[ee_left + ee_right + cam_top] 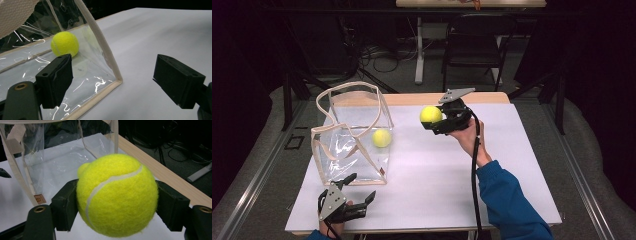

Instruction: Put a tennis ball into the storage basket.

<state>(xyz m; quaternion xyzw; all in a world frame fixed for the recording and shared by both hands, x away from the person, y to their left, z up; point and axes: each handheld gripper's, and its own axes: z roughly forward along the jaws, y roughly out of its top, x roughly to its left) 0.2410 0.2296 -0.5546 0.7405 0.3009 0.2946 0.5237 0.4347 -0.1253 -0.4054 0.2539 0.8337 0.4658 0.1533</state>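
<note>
Clear bag [352,135] – tennis ball [381,138] inside – stands near the held ball [430,114].

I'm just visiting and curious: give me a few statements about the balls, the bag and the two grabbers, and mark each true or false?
1. The right gripper holds a tennis ball. True.
2. The clear bag has nothing in it. False: a second tennis ball lies inside.
3. The left gripper is clamped on the bag's corner. False: its jaws stand open beside the corner, gripping nothing.
4. The bag stands on the white table. True.
5. The held ball is red. False: it is yellow-green.
</note>
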